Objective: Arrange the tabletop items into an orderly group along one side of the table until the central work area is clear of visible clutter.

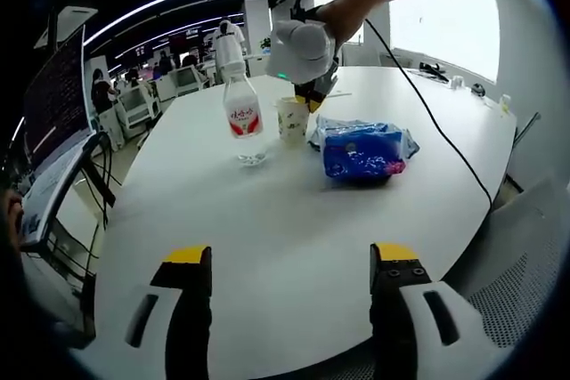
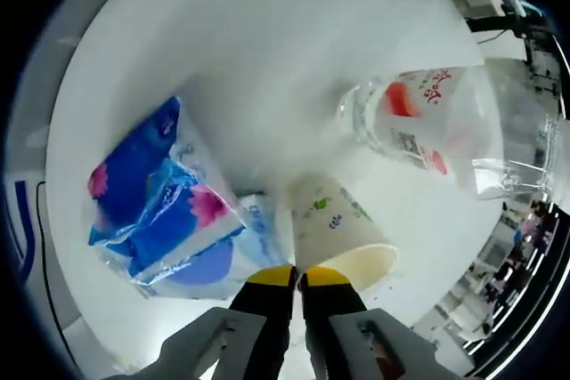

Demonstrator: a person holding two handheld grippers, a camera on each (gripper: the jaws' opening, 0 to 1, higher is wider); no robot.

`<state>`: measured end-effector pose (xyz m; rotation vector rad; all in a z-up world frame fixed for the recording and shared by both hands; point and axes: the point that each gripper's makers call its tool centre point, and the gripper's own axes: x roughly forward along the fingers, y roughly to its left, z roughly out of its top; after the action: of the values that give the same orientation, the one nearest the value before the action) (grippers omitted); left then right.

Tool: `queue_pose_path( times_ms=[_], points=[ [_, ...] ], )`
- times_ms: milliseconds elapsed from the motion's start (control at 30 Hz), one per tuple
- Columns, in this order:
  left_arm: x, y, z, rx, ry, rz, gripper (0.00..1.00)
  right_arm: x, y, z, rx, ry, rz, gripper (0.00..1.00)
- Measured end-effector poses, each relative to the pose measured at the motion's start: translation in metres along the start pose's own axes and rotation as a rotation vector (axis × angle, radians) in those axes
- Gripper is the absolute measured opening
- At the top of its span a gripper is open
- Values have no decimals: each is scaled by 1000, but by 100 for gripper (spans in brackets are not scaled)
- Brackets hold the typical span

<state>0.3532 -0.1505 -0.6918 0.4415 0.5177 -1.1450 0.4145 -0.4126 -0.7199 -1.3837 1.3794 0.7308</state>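
On the white table (image 1: 267,220), one water bottle (image 1: 242,111), one paper cup (image 1: 291,117) and one blue tissue pack (image 1: 361,150) are grouped closely. The cup rim is pinched by the clenched right claw (image 2: 298,275). The left claw (image 1: 289,260) is held released, well apart.

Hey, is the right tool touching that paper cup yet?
Cannot tell. In the right gripper view the right tool has its jaws nearly together right at the paper cup, beside its rim, but neither contact nor a gap shows plainly.
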Motion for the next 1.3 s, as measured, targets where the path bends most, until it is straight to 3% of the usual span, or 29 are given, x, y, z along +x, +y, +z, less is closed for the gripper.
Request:
queue_pose_path(
  times_ms=[467,867,1300],
  points=[
    [-1,-1,0,8,-1,0,72,-10,-14,-2,4,9,-45,0],
    [0,-2,-2,19,7,-4,71,-7,-16,9,2,8,-39,0],
    [-1,-1,-3,25,10,-1,70,-4,-16,8,2,20,-34,0]
  ],
)
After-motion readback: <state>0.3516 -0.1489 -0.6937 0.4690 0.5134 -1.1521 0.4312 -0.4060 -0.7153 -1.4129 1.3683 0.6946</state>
